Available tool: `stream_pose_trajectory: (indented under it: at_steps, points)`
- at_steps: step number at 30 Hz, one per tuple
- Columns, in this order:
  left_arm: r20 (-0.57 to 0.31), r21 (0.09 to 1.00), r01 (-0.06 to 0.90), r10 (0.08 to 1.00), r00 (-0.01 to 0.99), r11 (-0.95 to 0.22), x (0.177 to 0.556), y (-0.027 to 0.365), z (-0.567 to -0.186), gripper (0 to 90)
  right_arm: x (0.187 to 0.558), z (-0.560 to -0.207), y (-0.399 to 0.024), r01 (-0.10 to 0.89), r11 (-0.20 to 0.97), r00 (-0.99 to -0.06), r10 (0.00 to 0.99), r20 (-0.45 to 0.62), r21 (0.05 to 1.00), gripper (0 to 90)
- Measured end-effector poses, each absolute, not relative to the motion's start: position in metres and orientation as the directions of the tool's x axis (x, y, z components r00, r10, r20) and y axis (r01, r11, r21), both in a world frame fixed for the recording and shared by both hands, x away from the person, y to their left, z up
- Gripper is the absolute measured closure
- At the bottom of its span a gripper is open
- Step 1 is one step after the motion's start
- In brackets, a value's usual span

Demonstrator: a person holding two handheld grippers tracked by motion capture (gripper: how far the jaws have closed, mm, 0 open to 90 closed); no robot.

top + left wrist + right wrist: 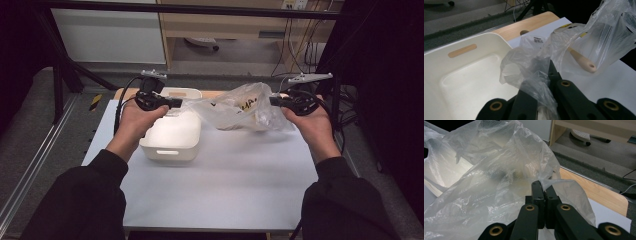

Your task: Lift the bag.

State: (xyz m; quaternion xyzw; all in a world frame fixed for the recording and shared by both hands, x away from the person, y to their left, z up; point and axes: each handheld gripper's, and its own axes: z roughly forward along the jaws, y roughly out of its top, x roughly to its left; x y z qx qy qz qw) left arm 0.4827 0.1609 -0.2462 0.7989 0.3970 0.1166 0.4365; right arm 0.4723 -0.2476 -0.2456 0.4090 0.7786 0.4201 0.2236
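High view: each hand-held gripper (left (176, 103), right (274, 101)) pinches the plastic bag (240, 107).

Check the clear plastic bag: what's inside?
Through the plastic bag a pale wooden handle with a hole in its end shows, plus a yellow-and-black label. The handle's other end is hidden by crumpled film, so the tool can't be identified.

L gripper (544, 75) jaws clamp a fold of clear plastic bag (584, 42), above white bin (469, 75). Wooden handle (582, 61) lies inside bag, over white table (606, 82); barcode label (538, 40) nearby.
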Motion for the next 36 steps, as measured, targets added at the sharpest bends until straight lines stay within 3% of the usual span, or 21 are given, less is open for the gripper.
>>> stream_pose_trajectory:
  at_steps: [23,36]
  points:
    - [-0.124,0.839,0.494,0.803,0.582,-0.228,0.492,0.183,-0.233,90.0,0.499,-0.227,-0.236,0.452,0.221,-0.539,0.839,0.067,0.864,90.0]
    - [-0.123,0.852,0.483,0.821,0.557,-0.200,0.496,0.192,-0.222,90.0,0.511,-0.202,-0.228,0.430,0.223,-0.519,0.854,0.037,0.875,90.0]
